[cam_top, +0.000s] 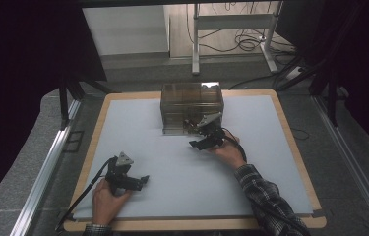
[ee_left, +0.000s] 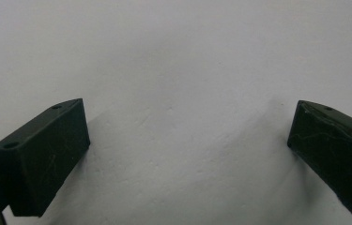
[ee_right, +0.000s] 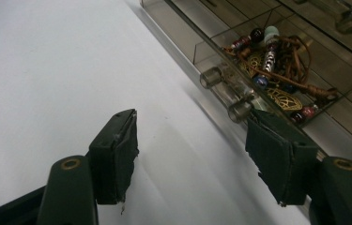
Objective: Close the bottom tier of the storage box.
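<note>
White matting covers the table (cam_top: pixel 270 162), one clear drawer box (cam_top: pixel 192 105) at its far edge. Left gripper (ee_left: pixel 187 136): jaws wide apart, empty. Right gripper (ee_right: pixel 192 154): jaws released beside the drawer's bar handle (ee_right: pixel 227 91); a skewed pull could spill the beaded jewellery (ee_right: pixel 277 70).

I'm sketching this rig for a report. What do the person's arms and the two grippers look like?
Both the left gripper and the right gripper are black, each topped by a grey three-cornered plate and trailing a black cable. Their fingers are blocky dark pads. The right arm wears a plaid sleeve.
</note>
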`<state>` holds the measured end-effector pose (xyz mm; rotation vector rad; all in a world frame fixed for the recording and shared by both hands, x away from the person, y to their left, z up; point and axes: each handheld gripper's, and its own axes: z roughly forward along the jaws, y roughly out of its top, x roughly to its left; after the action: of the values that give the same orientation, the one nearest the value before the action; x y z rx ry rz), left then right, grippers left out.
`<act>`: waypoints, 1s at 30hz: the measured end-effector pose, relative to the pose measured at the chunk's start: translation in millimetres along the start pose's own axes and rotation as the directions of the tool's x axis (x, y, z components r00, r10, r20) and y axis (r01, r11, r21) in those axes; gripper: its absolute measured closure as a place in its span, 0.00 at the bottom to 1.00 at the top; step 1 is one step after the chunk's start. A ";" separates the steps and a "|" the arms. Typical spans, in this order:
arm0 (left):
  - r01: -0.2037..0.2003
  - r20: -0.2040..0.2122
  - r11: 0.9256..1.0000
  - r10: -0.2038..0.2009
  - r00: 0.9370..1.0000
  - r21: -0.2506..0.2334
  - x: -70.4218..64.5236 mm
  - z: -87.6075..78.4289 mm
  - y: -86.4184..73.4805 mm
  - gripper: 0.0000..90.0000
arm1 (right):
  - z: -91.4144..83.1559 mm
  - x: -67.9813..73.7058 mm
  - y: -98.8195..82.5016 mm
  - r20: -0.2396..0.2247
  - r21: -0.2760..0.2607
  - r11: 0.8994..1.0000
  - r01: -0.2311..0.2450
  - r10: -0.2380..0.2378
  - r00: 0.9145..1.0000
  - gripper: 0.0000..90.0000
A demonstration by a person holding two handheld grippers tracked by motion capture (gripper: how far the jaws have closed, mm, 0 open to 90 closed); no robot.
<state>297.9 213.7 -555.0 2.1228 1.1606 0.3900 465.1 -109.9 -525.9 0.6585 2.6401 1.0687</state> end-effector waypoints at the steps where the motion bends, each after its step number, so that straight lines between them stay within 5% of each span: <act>1: 0.000 0.000 1.000 0.000 1.000 0.000 0.0 0.0 0.0 0.00 | 0.5 -0.5 -0.2 0.000 0.000 1.000 0.000 0.000 1.000 0.38; 30: 0.000 0.000 1.000 0.000 1.000 0.000 0.0 0.0 0.0 0.00 | 5.6 -9.4 4.2 0.016 0.001 1.000 -0.007 0.007 1.000 0.37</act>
<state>297.9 213.7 -555.0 2.1229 1.1603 0.3904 476.7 -108.4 -526.7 0.6746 2.6271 1.0594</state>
